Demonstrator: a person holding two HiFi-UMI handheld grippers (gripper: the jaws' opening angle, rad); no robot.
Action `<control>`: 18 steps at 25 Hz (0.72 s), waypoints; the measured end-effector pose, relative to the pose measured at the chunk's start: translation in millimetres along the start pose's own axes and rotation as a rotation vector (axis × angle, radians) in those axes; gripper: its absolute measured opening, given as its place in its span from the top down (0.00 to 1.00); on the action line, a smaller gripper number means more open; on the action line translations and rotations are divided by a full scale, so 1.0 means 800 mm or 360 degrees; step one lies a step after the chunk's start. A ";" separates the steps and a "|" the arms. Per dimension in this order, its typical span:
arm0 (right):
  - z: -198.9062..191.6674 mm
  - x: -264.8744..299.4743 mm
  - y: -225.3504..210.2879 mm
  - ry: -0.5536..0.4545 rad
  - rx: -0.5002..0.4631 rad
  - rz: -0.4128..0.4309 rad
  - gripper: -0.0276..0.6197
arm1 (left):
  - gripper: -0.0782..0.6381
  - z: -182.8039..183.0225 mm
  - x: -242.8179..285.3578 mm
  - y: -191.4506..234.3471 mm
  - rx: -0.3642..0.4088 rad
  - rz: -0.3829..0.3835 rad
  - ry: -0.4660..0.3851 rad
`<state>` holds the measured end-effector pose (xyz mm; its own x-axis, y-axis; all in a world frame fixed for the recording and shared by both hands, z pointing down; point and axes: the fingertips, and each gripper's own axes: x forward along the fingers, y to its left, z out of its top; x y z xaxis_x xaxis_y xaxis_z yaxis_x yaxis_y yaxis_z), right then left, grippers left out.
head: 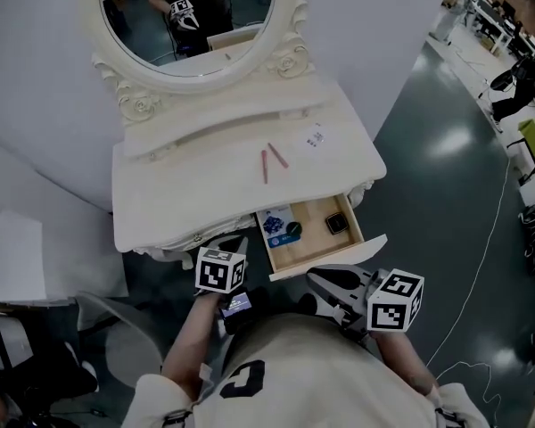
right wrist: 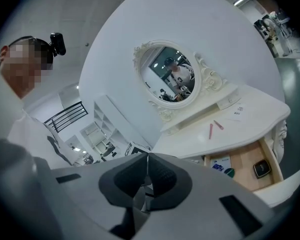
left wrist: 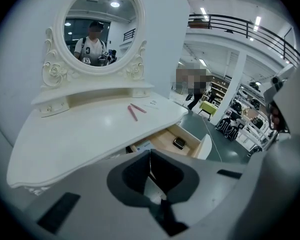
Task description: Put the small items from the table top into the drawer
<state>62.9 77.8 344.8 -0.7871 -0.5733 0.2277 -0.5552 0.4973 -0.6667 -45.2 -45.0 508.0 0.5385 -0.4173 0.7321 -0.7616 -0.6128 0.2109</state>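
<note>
Two sticks (head: 265,166) and a paper slip (head: 315,138) lie on the table's (head: 178,194) right half, a mirror (head: 196,25) at its back, a booklet (head: 274,223) and case (head: 336,224) in its drawer (head: 314,241).

1. The head view looks steeply down from above onto the cream-white carved dressing table (head: 160,203) and its open light-wood drawer (head: 314,239).
2. The left gripper view sits low, near the table's front edge, and faces across the top toward the oval white-framed mirror (left wrist: 97,29).
3. The right gripper view stands further back and is tilted sideways.
4. All three views share the table top, the drawer, the mirror and the two thin pink sticks (head: 265,166).
</note>
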 end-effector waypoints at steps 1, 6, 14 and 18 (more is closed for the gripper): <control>0.000 0.003 0.001 0.0001 0.0001 -0.0005 0.91 | 0.82 0.000 -0.002 0.005 0.0003 0.0001 -0.0005; -0.004 0.027 0.012 0.0001 -0.0007 -0.0013 0.91 | 0.82 -0.008 -0.014 0.026 0.0049 -0.0002 0.0004; -0.009 0.068 0.034 0.0010 -0.0025 -0.0051 0.91 | 0.82 -0.016 -0.033 0.051 0.0056 -0.0063 -0.0006; -0.019 0.088 0.038 0.0030 -0.0002 -0.0082 0.91 | 0.82 -0.022 -0.036 0.066 0.0050 -0.0096 -0.0007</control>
<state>-13.7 62.3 351.7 -0.7623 -0.5859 0.2750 -0.5954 0.4683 -0.6528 -107.4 -53.8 509.4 0.5846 -0.3821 0.7157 -0.7162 -0.6575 0.2340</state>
